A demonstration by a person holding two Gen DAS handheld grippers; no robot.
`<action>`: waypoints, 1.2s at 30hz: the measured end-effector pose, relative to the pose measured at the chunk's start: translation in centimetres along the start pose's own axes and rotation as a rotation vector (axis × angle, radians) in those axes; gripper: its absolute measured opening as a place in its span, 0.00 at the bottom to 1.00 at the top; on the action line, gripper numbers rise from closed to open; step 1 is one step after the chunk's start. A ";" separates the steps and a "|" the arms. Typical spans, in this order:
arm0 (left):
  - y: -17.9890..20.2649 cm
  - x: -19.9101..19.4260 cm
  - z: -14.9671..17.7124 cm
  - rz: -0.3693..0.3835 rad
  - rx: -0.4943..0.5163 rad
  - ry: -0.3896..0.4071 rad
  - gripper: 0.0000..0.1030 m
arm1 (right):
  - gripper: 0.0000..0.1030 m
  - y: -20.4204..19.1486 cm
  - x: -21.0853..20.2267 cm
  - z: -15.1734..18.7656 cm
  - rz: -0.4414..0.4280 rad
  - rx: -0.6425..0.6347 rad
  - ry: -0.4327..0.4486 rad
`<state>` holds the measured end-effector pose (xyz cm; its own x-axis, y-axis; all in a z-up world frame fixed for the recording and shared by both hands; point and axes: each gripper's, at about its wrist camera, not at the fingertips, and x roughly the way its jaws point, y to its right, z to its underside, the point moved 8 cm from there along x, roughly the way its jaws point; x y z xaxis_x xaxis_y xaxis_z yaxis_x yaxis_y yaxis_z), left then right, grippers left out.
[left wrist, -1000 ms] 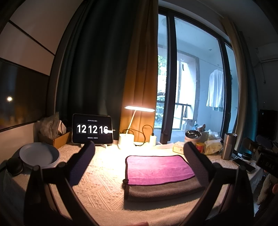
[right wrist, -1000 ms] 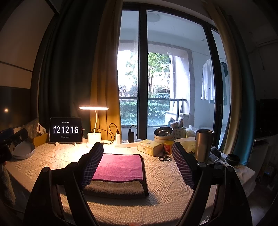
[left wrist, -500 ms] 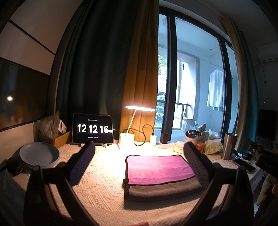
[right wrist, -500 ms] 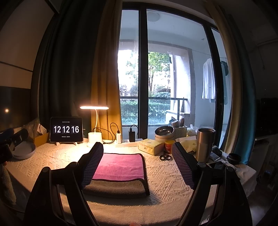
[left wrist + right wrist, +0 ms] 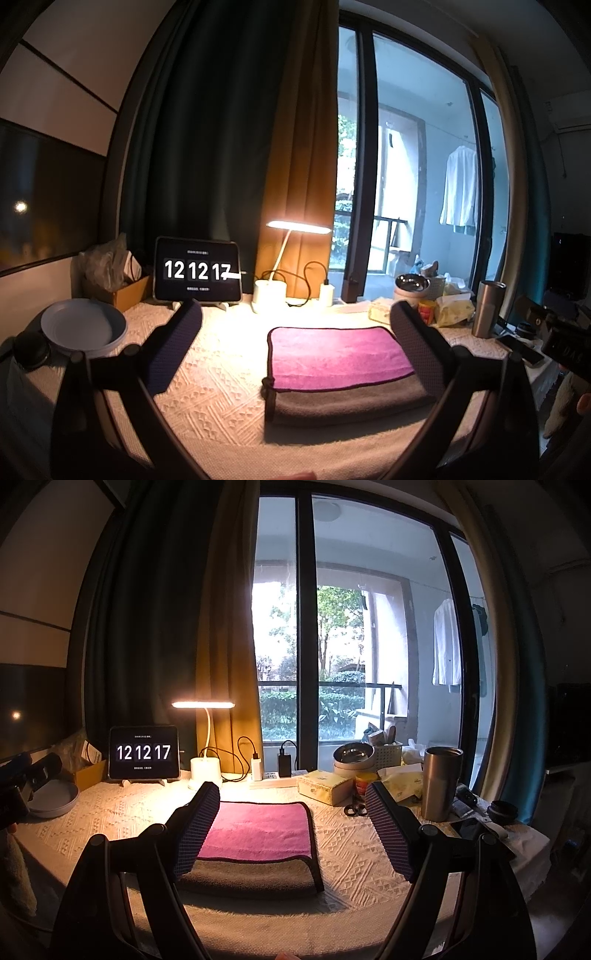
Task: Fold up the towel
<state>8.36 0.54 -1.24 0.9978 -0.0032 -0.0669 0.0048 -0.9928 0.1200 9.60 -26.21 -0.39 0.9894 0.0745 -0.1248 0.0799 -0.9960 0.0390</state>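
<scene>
Both your left tongs [image 5: 295,332] and right tongs [image 5: 291,808] hang wide open, empty, above the folded towel [image 5: 341,363]; folding looks finished, so withdraw.

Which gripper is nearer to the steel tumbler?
Right. The steel tumbler stands just right of the right gripper. The left gripper is over the table's left half, with the folded towel between it and the tumbler.
</scene>
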 end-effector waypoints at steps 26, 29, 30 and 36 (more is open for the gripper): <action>-1.2 13.1 10.9 0.019 -0.030 -0.510 0.99 | 0.81 2.6 11.3 6.1 -0.091 0.069 -0.328; -1.3 14.2 11.9 0.019 -0.030 -0.550 0.99 | 0.81 2.9 12.8 7.3 -0.095 0.075 -0.380; -1.4 14.5 12.2 0.020 -0.031 -0.562 0.99 | 0.81 2.9 13.2 7.7 -0.096 0.076 -0.394; -1.3 16.1 14.3 0.019 -0.008 -0.646 0.99 | 0.76 2.8 15.8 10.0 -0.126 0.090 -0.486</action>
<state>23.50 0.05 -16.68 0.7565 -0.0944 -0.6471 -0.0091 -0.9910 0.1339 24.20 -28.33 -12.12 0.8002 0.1844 -0.5706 0.1631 -0.9826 -0.0888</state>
